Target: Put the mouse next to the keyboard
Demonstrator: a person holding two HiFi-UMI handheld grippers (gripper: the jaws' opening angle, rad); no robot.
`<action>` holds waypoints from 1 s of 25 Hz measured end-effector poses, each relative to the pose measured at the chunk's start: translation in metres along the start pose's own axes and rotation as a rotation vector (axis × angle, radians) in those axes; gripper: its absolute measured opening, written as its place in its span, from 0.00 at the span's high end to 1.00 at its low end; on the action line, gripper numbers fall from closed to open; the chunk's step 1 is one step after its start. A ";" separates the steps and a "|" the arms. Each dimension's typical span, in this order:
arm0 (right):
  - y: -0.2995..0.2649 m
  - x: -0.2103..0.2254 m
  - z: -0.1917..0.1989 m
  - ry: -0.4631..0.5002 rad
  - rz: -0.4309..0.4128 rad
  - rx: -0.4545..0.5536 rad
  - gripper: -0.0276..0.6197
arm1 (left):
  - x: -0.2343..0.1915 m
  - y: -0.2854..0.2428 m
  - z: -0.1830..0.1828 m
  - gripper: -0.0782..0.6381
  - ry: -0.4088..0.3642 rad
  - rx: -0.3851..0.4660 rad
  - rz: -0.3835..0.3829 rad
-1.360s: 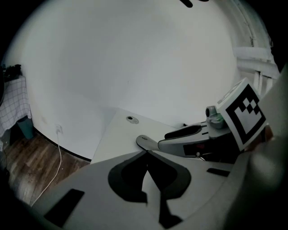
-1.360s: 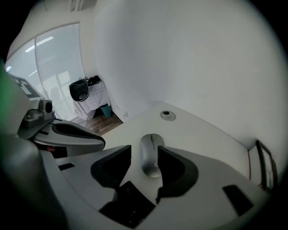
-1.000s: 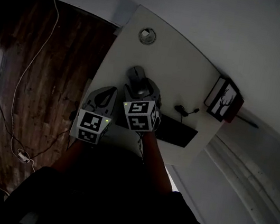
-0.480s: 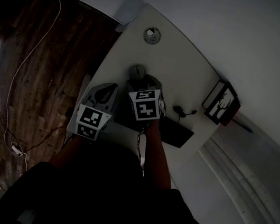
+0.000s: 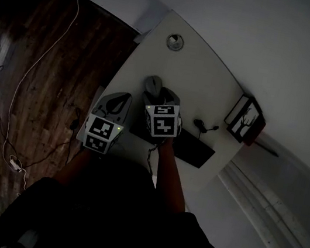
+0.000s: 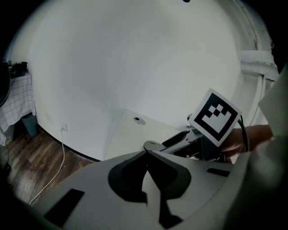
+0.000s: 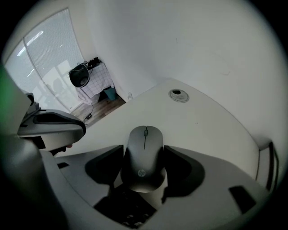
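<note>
Gripping the mouse (image 7: 144,152) by its two long sides, the right gripper (image 7: 143,150) has its jaws pressed onto it, over the far edge of the keyboard (image 7: 128,211) on the bench (image 5: 201,78). Whether the mouse is lifted I cannot tell. The left gripper (image 6: 146,155) hangs at the left, jaws together with nothing between them. The mouse looks light and stiff, but its shell is smooth and curved, so it may slip. Holding it at the sides, away from buttons and wheel, seems right.
</note>
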State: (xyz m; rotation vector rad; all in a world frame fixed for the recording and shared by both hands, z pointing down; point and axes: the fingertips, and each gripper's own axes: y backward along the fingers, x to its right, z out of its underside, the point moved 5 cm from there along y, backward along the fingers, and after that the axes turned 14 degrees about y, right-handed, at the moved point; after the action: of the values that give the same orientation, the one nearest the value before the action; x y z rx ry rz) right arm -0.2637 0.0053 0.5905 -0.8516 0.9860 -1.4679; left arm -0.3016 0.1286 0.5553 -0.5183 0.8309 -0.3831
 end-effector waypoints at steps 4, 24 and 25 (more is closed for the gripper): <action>0.018 -0.002 0.001 -0.003 0.038 0.047 0.58 | 0.006 0.004 0.005 0.89 -0.018 0.009 0.008; 0.017 0.010 0.001 0.062 0.040 -0.001 0.49 | 0.024 -0.001 0.013 0.89 -0.023 -0.009 0.020; 0.013 0.013 -0.001 0.061 0.031 -0.014 0.49 | 0.022 -0.001 0.013 0.89 -0.022 -0.009 0.017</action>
State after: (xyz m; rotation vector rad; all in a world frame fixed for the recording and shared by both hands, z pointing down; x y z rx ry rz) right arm -0.2608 -0.0080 0.5780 -0.8019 1.0515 -1.4697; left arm -0.2782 0.1197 0.5498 -0.5225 0.8160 -0.3576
